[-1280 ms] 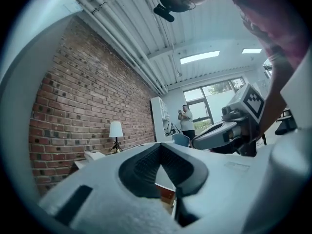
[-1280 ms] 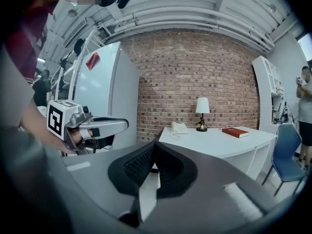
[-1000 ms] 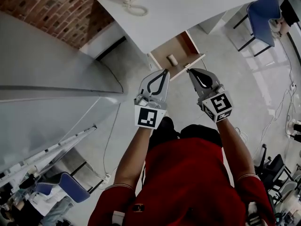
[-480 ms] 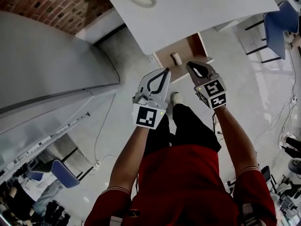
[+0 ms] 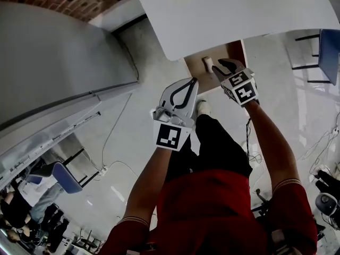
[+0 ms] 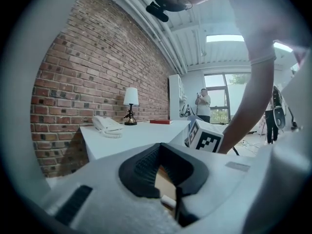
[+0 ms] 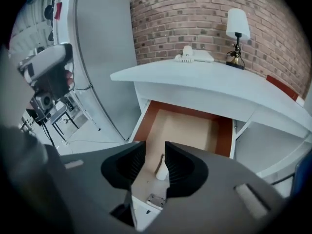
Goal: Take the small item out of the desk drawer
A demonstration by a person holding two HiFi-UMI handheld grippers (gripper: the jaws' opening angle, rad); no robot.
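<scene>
Right gripper view showed my right gripper (image 7: pixel 155 150) above the pulled-out drawer (image 7: pixel 225 135), its jaws opening. The small item (image 7: pixel 162 172) lay on the drawer floor near the front edge, framed in the gap, with the pads clear of it. My left gripper (image 5: pixel 192 82) was pressed together just beside the drawer. A phone (image 7: pixel 194 55) and a lamp (image 7: pixel 237 30) stood on the desk (image 7: pixel 219 87), which overhung the drawer's back.

A white desk (image 7: pixel 219 84) carries a lamp (image 7: pixel 237 30) at its back edge. Seen from the right gripper view, a white phone (image 7: pixel 193 56) sits on the desktop to the left of the lamp, and a red book (image 7: pixel 282 87) lies flat to the lamp's right, near the desk's end. Below the lamp, the drawer (image 7: pixel 146 123) stands open, with a small item (image 7: pixel 162 171) resting on its wooden bottom near the front.
</scene>
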